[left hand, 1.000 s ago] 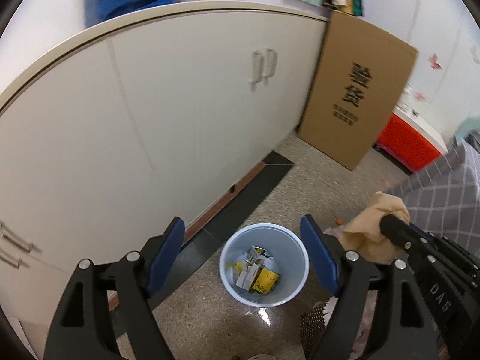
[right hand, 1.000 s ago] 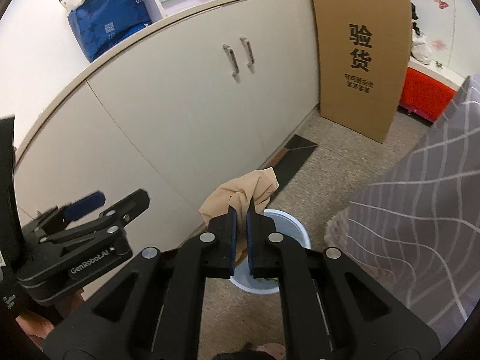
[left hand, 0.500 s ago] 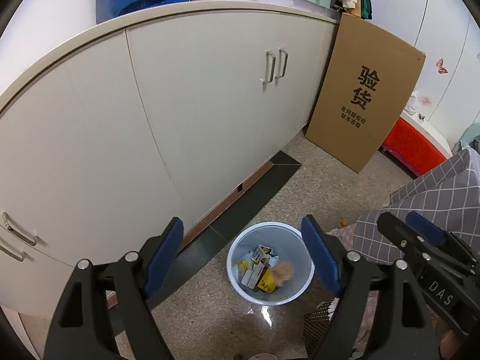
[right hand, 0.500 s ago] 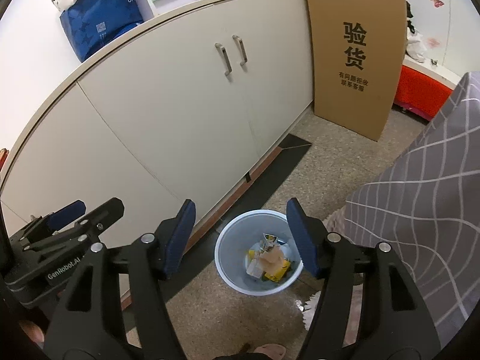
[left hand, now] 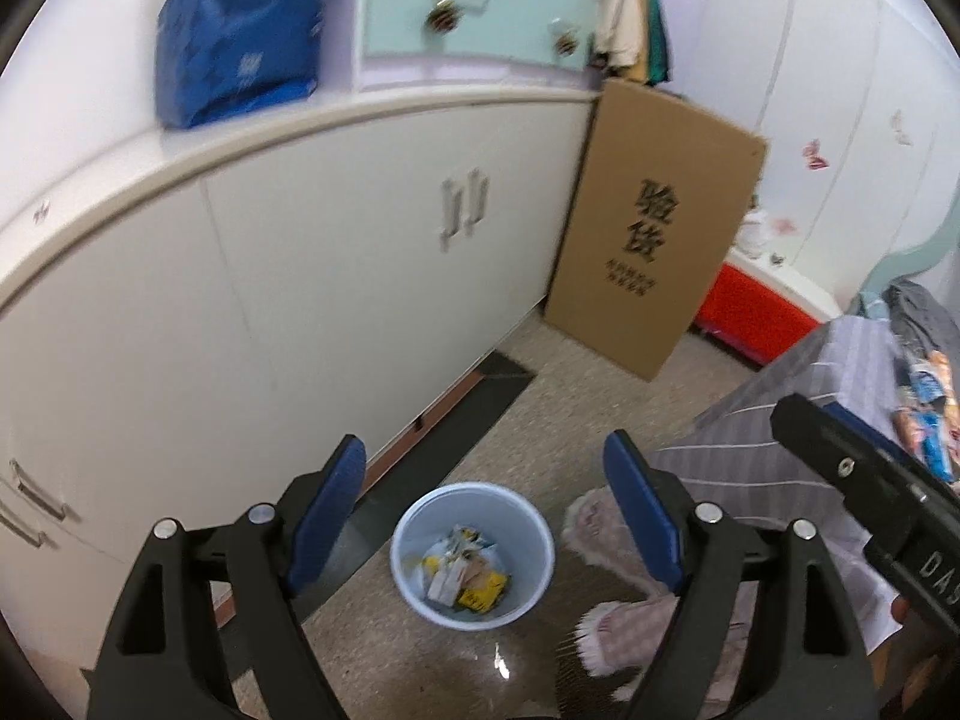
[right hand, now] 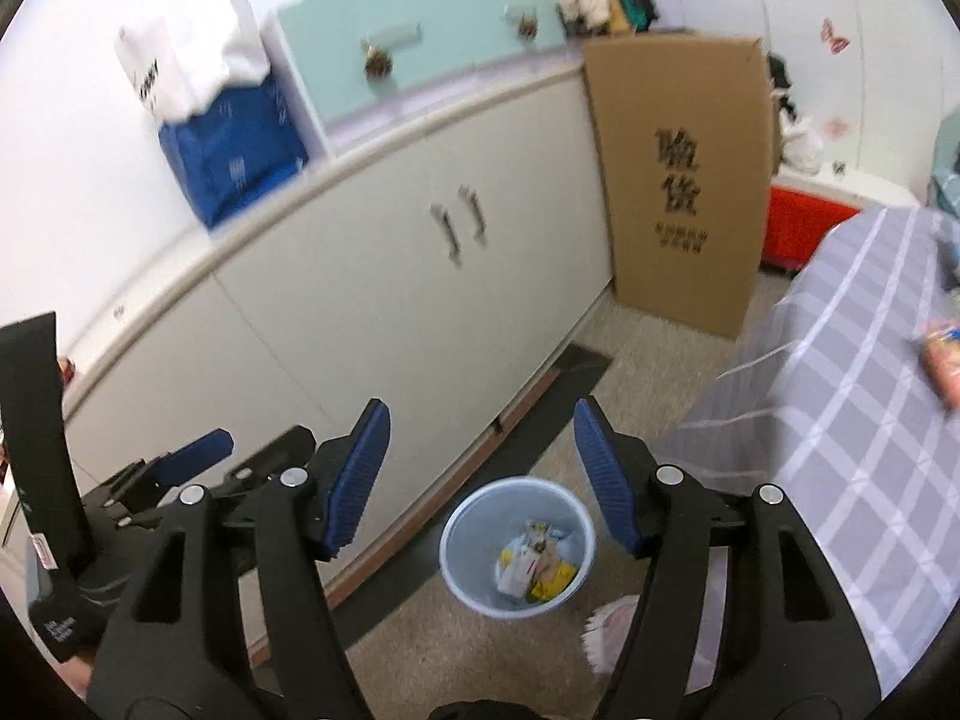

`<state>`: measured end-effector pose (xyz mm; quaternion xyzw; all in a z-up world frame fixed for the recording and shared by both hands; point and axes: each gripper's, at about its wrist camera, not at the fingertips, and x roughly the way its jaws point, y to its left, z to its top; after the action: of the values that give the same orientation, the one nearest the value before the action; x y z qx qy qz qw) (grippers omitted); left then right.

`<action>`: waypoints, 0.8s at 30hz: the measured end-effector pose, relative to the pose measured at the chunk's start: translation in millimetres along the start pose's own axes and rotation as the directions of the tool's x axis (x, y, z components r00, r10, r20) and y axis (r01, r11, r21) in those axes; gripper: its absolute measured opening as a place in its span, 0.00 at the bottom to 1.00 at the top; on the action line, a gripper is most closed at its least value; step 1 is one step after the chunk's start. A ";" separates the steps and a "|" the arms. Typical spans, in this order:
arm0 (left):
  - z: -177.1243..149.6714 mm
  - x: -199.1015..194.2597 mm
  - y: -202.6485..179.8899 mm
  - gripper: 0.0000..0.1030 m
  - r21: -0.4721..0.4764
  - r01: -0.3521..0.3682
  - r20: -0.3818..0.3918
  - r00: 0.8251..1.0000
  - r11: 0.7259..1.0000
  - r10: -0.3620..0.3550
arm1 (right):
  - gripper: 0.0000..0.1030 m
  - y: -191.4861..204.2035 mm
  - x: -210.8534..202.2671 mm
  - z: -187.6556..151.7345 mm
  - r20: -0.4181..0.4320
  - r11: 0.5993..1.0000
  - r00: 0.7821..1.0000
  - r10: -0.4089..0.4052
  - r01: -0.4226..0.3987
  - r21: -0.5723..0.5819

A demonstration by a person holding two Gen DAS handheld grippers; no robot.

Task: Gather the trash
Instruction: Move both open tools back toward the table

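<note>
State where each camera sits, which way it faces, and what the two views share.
Left wrist: on the left gripper, facing down at the bin; open blue pads frame it, right gripper's body at right.
Right wrist: on the right gripper, same downward aim at the bin; jaws just opened, empty; left gripper at left.
Shared: bin, cabinet, cardboard sheet.

Left gripper (left hand: 483, 495): black frame, blue pads, jaws spread wide, nothing between them, pointing down at a slant.
Right gripper (right hand: 480, 468): same build, jaws apart and empty, having just opened from tight shut.
Spacing: side by side, close, not touching.
</note>
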<state>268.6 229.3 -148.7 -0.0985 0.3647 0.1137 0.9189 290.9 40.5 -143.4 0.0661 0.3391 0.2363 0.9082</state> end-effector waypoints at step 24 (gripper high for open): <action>-25.6 -8.1 -309.0 0.80 0.533 0.340 -0.091 0.933 0.775 -0.347 | 0.65 -244.4 -164.4 -1.4 0.103 0.887 0.903 -0.417 0.379 0.262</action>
<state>333.1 -73.6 -131.2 0.1006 0.3518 -0.1626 0.9163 275.7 -252.4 -116.8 0.1206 0.2988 -0.0033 0.9467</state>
